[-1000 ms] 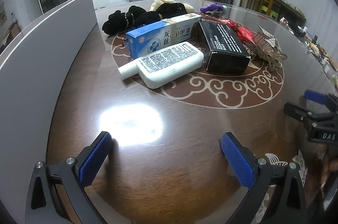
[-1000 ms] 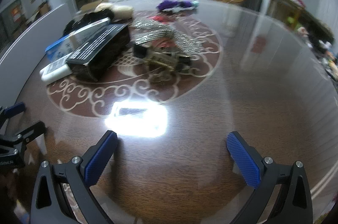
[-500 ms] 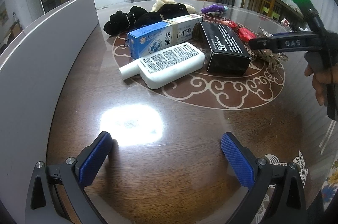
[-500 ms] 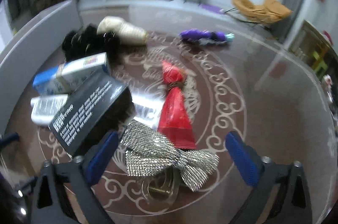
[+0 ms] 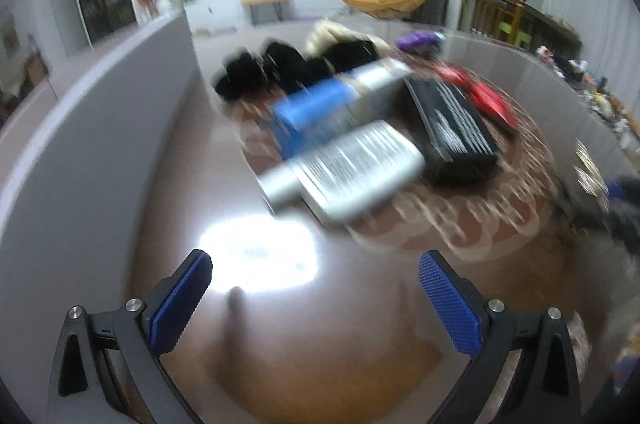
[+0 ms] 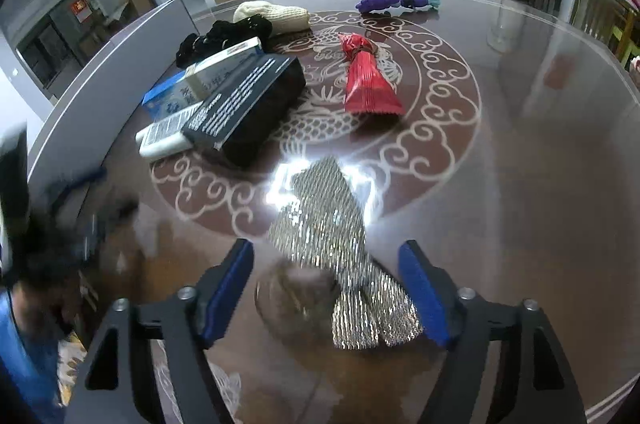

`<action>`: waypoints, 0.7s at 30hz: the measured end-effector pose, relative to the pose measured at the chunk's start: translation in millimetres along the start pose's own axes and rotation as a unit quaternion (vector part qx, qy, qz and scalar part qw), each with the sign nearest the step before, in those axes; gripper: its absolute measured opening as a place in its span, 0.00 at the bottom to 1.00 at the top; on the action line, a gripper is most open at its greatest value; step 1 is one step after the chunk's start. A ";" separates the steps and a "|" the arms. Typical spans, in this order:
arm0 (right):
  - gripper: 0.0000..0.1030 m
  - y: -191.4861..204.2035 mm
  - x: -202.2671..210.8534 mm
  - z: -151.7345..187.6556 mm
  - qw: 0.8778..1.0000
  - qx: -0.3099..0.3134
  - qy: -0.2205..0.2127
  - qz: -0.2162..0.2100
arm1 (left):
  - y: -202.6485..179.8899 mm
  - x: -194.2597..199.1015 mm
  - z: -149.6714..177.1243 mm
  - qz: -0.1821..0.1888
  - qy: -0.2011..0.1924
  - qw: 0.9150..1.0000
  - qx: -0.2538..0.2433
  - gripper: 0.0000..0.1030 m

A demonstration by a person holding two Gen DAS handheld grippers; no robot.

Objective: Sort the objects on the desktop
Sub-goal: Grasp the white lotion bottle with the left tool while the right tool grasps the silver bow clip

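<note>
A silver sequin bow with a clear clip (image 6: pixel 324 224) sits between the jaws of my right gripper (image 6: pixel 326 280). The pads touch it on both sides, and the jaws are opening slightly. Its far end points away over the brown table (image 6: pixel 520 184). My left gripper (image 5: pixel 316 276) hangs open over bare table, with nothing between its fingers. Ahead of it, blurred, lie a white bottle (image 5: pixel 352 168), a blue and white box (image 5: pixel 324 104) and a black box (image 5: pixel 452 128). The bow (image 5: pixel 586 170) shows at the far right there.
A red folded fan (image 6: pixel 366 84), black fabric (image 6: pixel 224 36), a cream knit piece (image 6: pixel 276 14) and a purple item (image 6: pixel 392 2) lie further back. A grey panel (image 5: pixel 80 144) walls the left side. A person in blue (image 6: pixel 24 344) is at the left.
My right gripper's jaws have narrowed around the sequin bow, which has turned lengthwise and moved away from the black box. The left wrist view has shifted and blurred.
</note>
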State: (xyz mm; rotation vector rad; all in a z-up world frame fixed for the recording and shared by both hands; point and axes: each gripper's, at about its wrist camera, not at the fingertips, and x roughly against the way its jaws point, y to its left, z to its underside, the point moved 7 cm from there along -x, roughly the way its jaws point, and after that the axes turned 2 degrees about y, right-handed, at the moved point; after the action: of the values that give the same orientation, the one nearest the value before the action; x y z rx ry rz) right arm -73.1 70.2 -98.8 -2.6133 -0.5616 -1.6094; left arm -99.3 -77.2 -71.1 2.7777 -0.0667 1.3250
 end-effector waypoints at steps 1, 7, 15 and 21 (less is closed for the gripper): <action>0.77 1.6 1.5 4.6 1.000 0.003 -0.001 0.000 | 1.8 -4.4 -6.8 0.005 0.001 1.000 -0.004 1.00; 0.78 4.9 10.7 14.5 1.000 0.006 -0.003 -0.012 | -8.0 -47.2 -26.3 0.043 0.048 0.997 -0.042 1.00; 0.84 -15.0 17.8 11.7 0.999 0.031 0.008 0.001 | -21.7 -28.4 -20.8 0.090 0.023 0.993 -0.067 0.26; 0.84 -5.1 15.0 8.0 0.997 0.080 0.019 -0.001 | -29.9 -15.8 -2.4 0.106 0.035 0.993 -0.044 0.17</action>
State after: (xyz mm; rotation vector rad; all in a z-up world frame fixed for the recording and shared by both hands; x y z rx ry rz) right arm -61.8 80.9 -90.4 -2.4630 -0.6610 -1.5414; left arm -109.1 -47.0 -83.0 2.7077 -0.4162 1.4252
